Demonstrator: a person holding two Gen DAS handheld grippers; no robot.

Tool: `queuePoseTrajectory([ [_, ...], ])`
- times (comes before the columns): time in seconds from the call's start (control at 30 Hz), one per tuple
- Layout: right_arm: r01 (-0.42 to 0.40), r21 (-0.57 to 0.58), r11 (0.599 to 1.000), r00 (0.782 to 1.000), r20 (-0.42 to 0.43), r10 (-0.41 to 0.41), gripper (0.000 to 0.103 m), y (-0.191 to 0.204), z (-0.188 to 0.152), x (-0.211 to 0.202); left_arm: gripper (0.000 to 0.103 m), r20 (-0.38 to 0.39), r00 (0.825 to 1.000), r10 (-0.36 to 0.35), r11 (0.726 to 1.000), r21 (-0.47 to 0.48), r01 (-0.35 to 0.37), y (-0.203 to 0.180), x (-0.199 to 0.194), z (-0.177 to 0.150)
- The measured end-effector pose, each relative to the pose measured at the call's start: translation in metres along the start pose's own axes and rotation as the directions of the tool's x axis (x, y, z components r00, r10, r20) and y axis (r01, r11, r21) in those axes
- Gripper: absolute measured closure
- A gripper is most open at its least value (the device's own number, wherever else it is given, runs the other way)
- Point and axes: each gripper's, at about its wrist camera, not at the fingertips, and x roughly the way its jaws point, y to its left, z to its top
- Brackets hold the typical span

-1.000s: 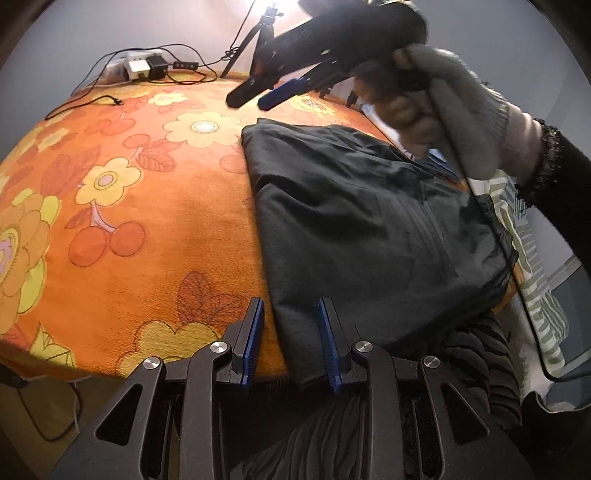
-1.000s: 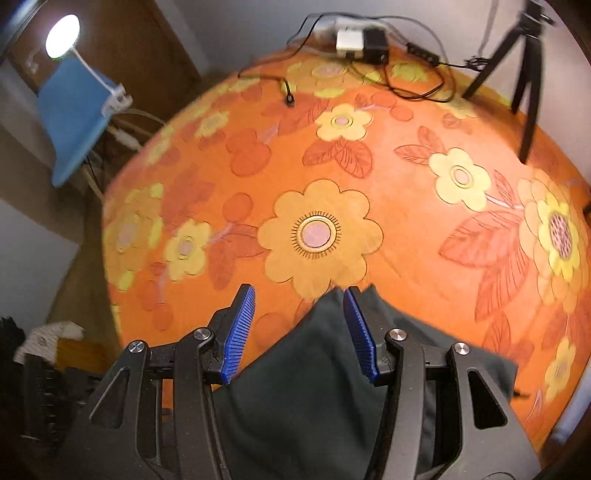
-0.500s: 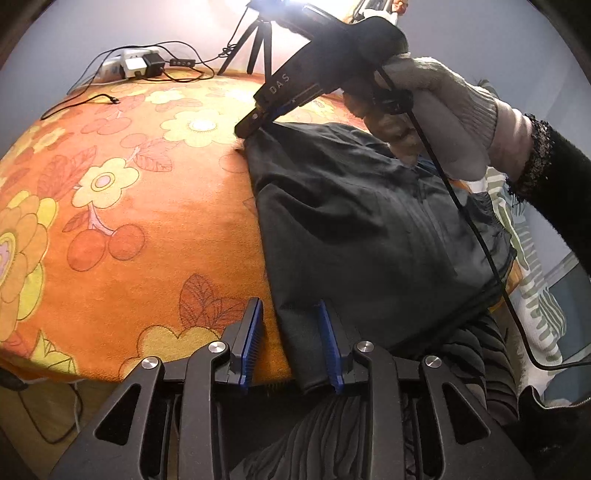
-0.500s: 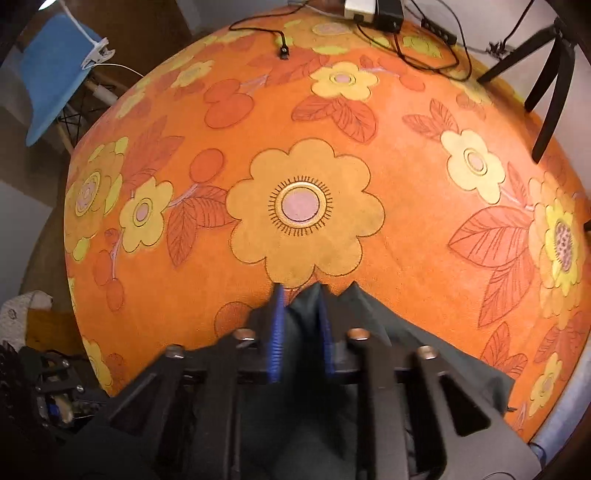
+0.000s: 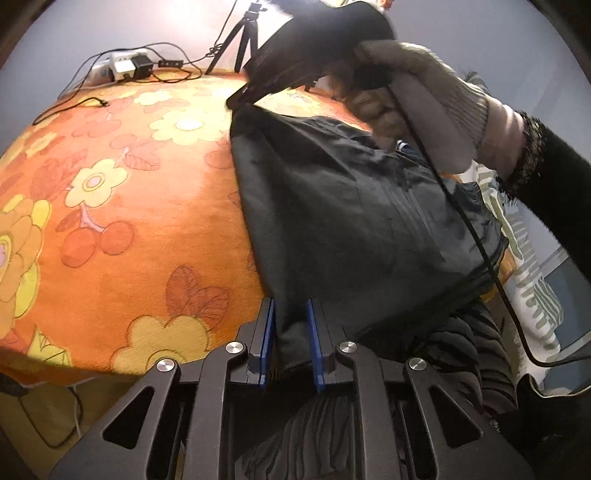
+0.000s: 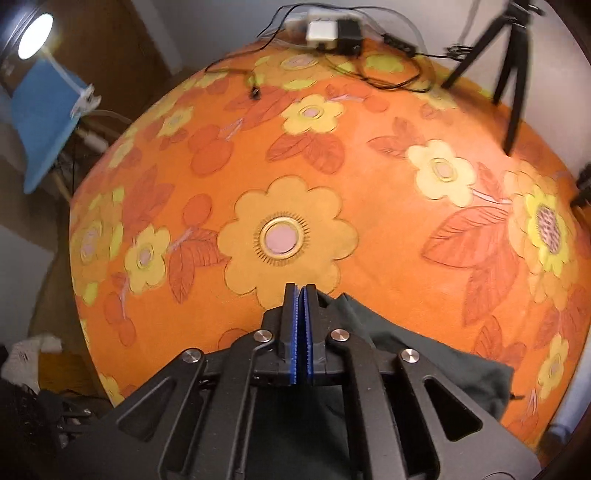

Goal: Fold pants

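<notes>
Dark grey pants (image 5: 351, 206) lie folded on the orange flowered tablecloth (image 5: 122, 206), hanging over the near table edge. My left gripper (image 5: 290, 314) straddles the near corner of the pants at the table edge, its blue pads (image 5: 266, 332) partly closed with cloth between them. My right gripper (image 6: 300, 291) is shut on the far corner of the pants (image 6: 424, 354) and lifts it slightly off the cloth. It also shows in the left wrist view (image 5: 240, 98), held by a gloved hand (image 5: 424, 107).
A black tripod (image 6: 513, 70) stands at the far right of the table. A power strip with adapters and cables (image 6: 332, 33) lies at the far edge. A blue lamp (image 6: 40, 103) is clamped off the left side.
My right gripper closed on the far corner of the pants and raised it a little. My left gripper's jaws narrowed around the near corner.
</notes>
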Motion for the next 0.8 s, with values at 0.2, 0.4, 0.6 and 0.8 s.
queuePoseTrajectory([
  [0.2,-0.045,0.112,0.993,0.995,0.095,0.035,0.064,-0.016,-0.018,-0.050,0.068,0.034,0.999,-0.015,0.993,-0.118,0.019,0.018,-0.007,0.011],
  [0.4,-0.024,0.133,0.991,1.000,0.017,0.022,0.064,-0.008,-0.044,-0.043,0.068,0.024,0.999,-0.033,0.988,-0.153,0.036,0.019,0.010,0.017],
  [0.6,-0.036,0.241,0.970,0.999,-0.023,0.043,0.064,-0.022,-0.056,-0.009,0.068,0.019,0.999,-0.029,0.985,-0.169,0.032,0.015,0.015,0.016],
  [0.8,-0.031,0.325,0.945,0.998,-0.033,0.044,0.058,-0.027,-0.055,0.003,0.070,0.031,0.998,-0.052,0.976,-0.210,0.057,0.020,0.013,0.017],
])
